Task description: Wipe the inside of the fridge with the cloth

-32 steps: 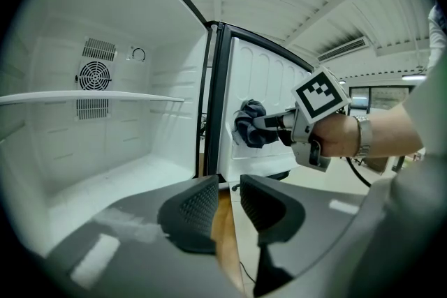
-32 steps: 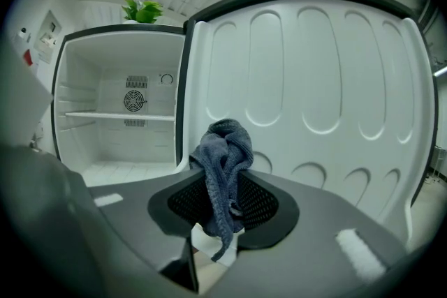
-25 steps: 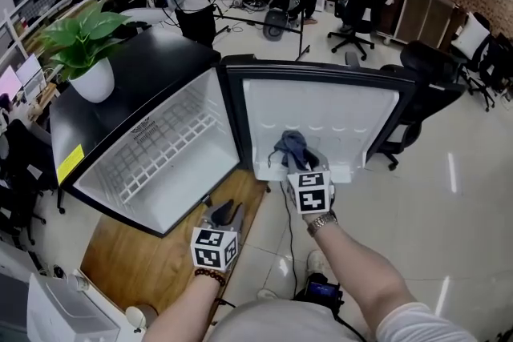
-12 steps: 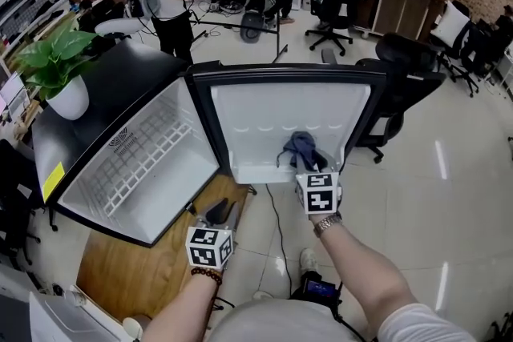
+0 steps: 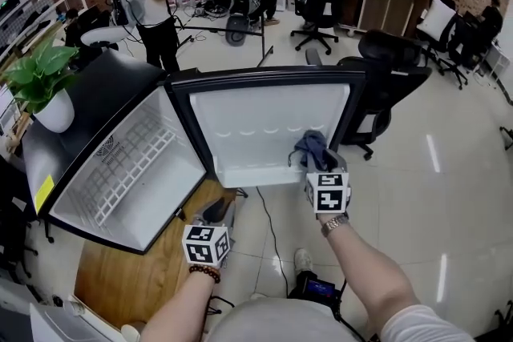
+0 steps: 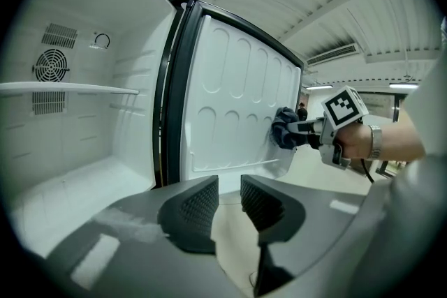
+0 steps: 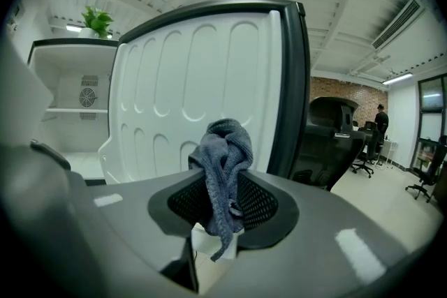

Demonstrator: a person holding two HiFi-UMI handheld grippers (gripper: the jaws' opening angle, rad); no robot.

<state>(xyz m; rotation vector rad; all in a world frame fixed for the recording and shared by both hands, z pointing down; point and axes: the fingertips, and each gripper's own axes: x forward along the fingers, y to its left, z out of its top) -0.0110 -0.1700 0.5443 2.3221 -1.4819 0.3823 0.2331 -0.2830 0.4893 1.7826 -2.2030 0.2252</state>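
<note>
The small black fridge [image 5: 96, 92] stands with its door swung wide; the white inner door panel [image 5: 264, 128] faces me. My right gripper [image 5: 317, 162] is shut on a grey-blue cloth [image 5: 311, 146] and holds it against the right part of that panel, above the door shelf. In the right gripper view the cloth [image 7: 225, 146] bunches up between the jaws of the right gripper [image 7: 223, 195]. My left gripper [image 5: 217, 212] hangs low in front of the fridge, its jaws slightly apart and empty. The left gripper view shows the left gripper [image 6: 229, 202] before the white fridge interior [image 6: 70, 150] and the cloth [image 6: 283, 136] on the door.
A wire shelf [image 5: 120, 164] sits inside the fridge, and a potted plant [image 5: 40, 84] stands on top. A wooden board [image 5: 120, 276] lies under the fridge. A black office chair [image 5: 389, 76] stands behind the door. A person [image 5: 144, 4] stands at a whiteboard.
My right gripper has carried the cloth to the right across the inner door panel. The left gripper has shifted a little. The head view has swung so the fridge sits further left.
</note>
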